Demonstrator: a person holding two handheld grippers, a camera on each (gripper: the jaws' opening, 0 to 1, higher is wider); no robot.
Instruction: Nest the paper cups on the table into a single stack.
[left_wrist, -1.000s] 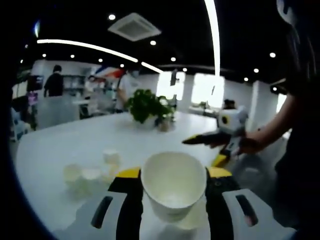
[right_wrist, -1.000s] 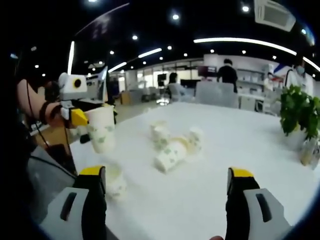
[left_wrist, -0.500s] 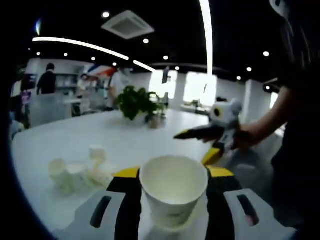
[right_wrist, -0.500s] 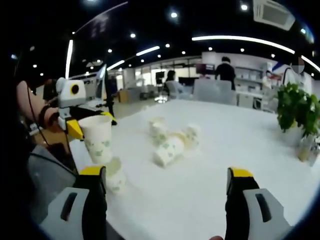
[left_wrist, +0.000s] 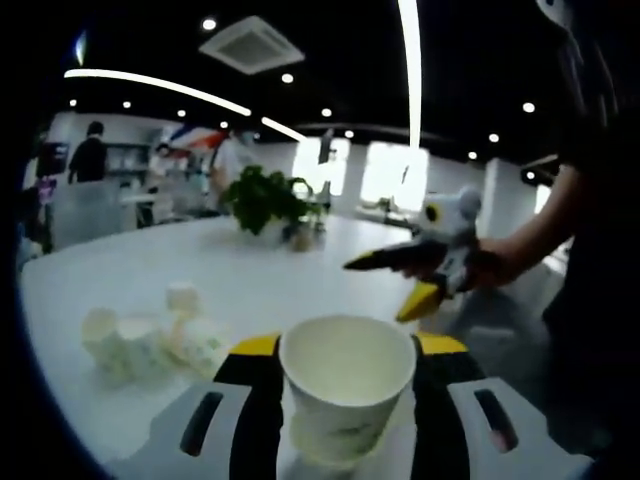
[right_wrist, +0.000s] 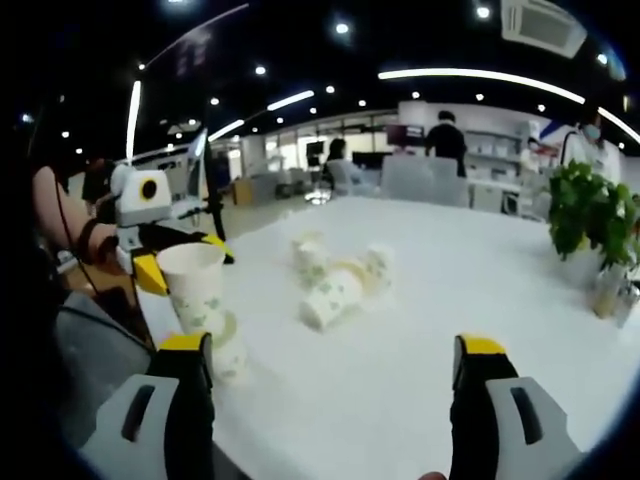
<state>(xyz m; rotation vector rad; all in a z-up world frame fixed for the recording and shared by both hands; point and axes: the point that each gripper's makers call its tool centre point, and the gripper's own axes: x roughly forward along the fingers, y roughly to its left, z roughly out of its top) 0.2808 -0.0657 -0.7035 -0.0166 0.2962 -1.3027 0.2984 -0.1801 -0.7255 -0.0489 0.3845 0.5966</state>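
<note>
One printed paper cup (right_wrist: 195, 290), upright and clenched in my left gripper (left_wrist: 345, 365), is hanging directly above the table's standing cup (right_wrist: 228, 352), while my right gripper (right_wrist: 335, 375) is waiting released.

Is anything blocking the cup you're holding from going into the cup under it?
Nothing visible does. The left gripper holds a paper cup upright, directly over the cup on the table, already entering it. The loose cups lie apart, farther along the table.

Lower cup (right_wrist: 228, 352) partly hidden behind right gripper (right_wrist: 335, 400); cup pile (left_wrist: 150, 335) blurred.
</note>
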